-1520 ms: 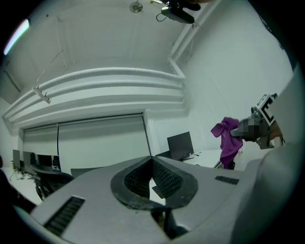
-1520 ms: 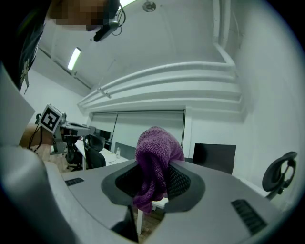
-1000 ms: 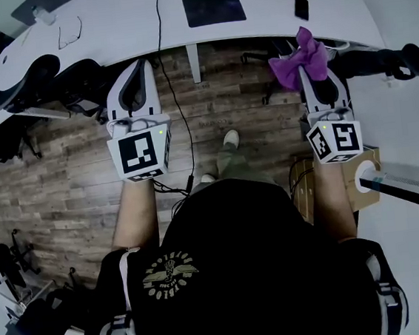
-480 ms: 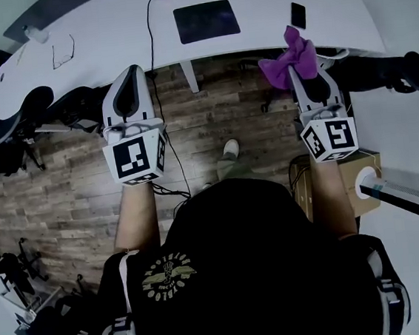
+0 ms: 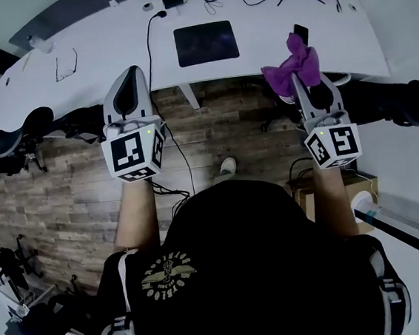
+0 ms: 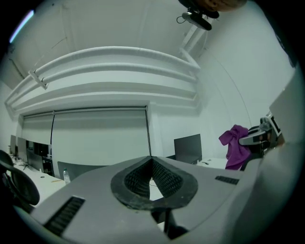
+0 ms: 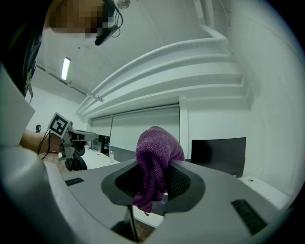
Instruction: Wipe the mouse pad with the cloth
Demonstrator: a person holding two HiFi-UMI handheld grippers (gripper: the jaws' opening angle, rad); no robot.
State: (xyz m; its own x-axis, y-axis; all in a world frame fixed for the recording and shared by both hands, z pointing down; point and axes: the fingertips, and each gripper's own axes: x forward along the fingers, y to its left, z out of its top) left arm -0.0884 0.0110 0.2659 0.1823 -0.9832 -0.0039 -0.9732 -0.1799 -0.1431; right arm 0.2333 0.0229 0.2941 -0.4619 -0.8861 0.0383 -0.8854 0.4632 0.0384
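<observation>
Our right gripper (image 5: pixel 303 79) fingers pinch the soft, light cloth (image 5: pixel 292 63) mid-bunch; our left gripper (image 5: pixel 129 81) fingers meet, empty; mouse pad (image 5: pixel 206 43) at the cloth's ten o'clock.

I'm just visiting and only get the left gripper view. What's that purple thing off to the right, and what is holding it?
Observer: It's a purple cloth, pinched between the jaws of the right gripper. The right gripper view shows it bunched there.
Operator: And the mouse pad it's meant for?
Observer: The head view shows a dark mouse pad lying flat on the white desk, ahead of the person.
Operator: Is the cloth on it?
Observer: No. In the head view the cloth shows to the pad's right, near the desk's front edge, apart from the pad.
</observation>
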